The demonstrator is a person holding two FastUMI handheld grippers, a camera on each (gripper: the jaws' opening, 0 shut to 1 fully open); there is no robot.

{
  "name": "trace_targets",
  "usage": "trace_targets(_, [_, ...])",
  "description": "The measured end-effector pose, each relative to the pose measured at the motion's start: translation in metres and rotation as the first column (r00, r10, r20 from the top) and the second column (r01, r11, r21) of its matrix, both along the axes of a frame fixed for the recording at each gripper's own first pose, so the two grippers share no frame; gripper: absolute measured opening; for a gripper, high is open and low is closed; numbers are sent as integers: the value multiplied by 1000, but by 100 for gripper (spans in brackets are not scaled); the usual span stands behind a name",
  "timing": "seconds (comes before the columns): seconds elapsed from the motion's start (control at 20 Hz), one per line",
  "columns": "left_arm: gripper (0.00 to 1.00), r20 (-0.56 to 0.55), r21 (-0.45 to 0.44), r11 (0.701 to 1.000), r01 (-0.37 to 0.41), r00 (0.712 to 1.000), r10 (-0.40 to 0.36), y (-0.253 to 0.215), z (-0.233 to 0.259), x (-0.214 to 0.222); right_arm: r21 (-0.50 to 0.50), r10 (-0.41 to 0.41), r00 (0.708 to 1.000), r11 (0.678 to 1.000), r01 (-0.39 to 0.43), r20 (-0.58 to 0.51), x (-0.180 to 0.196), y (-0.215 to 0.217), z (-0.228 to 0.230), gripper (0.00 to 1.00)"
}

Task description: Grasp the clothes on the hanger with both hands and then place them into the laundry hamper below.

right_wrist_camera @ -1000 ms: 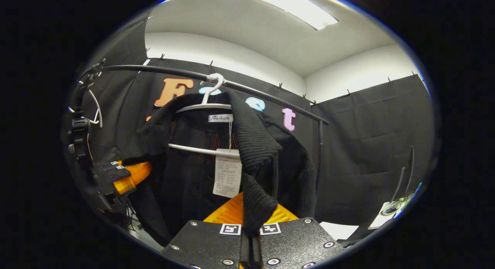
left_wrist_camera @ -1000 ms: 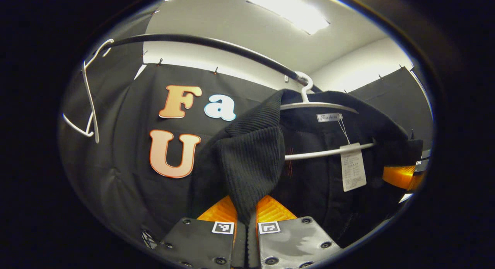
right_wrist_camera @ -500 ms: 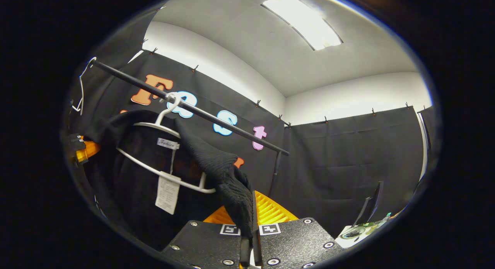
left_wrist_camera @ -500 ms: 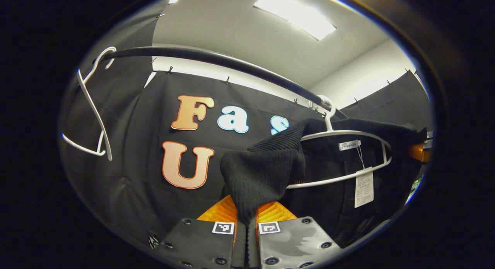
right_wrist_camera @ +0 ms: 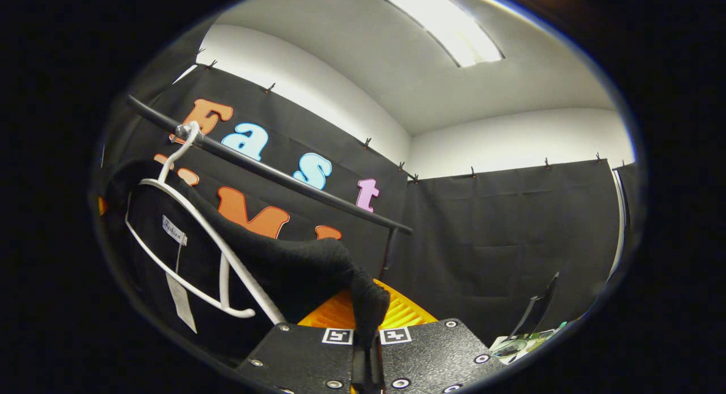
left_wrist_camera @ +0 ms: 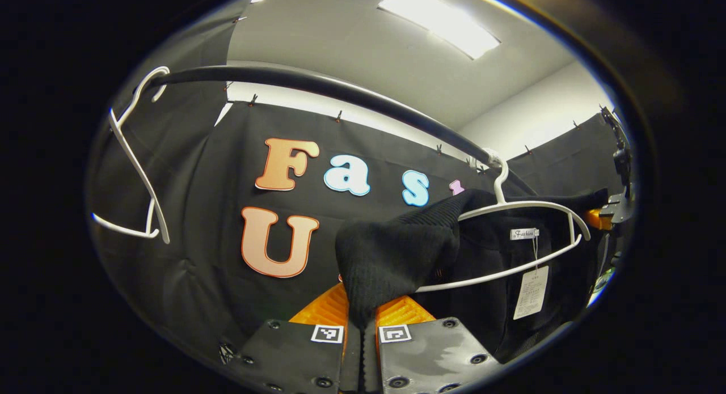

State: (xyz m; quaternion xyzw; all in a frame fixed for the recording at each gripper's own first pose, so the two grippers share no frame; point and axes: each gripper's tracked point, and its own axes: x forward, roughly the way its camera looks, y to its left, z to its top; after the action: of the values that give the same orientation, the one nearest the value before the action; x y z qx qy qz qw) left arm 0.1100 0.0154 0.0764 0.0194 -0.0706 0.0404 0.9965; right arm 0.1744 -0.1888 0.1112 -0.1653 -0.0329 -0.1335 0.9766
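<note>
A: Where is the black knit garment (left_wrist_camera: 397,258) against the left tongs (left_wrist_camera: 362,317)?

B: A bunched fold of it drops straight down into them. Both fingers are closed tight on that fold, which fills the narrow slit between them. From there the cloth runs up and to the right, toward the white hanger (left_wrist_camera: 522,235).

A: And the right tongs (right_wrist_camera: 367,326)?

B: Much the same. A rounded lump of the black knit garment (right_wrist_camera: 317,269) hangs into them and they are clamped on it, the fingers pressed together around the cloth. From the grip the knit stretches up and to the left, over the white hanger (right_wrist_camera: 187,235).

A: Is the garment on the hanger?

B: Partly. In the left gripper view the hanger's lower bar and one shoulder arm stand bare, with the cloth draped behind them. Its hook sits on the black rail (left_wrist_camera: 340,93), above and right of the left tongs. A paper tag (left_wrist_camera: 531,292) dangles below the collar label.

A: Anything else near?

B: A second, bare hanger (left_wrist_camera: 133,167) hangs at the rail's far left end, well apart from the left tongs.
</note>
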Motion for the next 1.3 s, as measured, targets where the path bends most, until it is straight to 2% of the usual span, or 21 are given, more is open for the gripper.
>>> trace_targets(0.25, [9, -5, -19, 1000, -6, 1000, 6, 4, -3, 7, 98, 58, 998, 994, -57, -2, 12, 4, -40, 2])
trace_targets(0.65, [9, -2, -6, 999, -38, 999, 38, 16, 4, 22, 124, 119, 992, 986, -114, -32, 13, 42, -113, 2])
trace_targets(0.85, [9, -1, 6, 997, -83, 997, 83, 39, 13, 34, 168, 173, 985, 972, -167, -18, 14, 75, -120, 2])
trace_targets(1.05, [9, -12, 38, 990, -132, 991, 133, 61, 15, 46, 160, 221, 975, 963, -216, -10, -10, 115, -124, 2])
trace_targets(1.1, [9, -23, 34, 989, -143, 989, 144, 67, 11, 48, 166, 236, 972, 959, -231, -10, -10, 126, -124, 7])
trace_targets(1.15, [9, -34, 31, 988, -154, 987, 155, 72, 6, 49, 168, 248, 969, 955, -243, -8, -13, 134, -124, 2])
trace_targets(1.3, [12, -57, 16, 984, -175, 983, 175, 89, -6, 45, 185, 276, 961, 945, -271, -5, -19, 150, -128, 2])
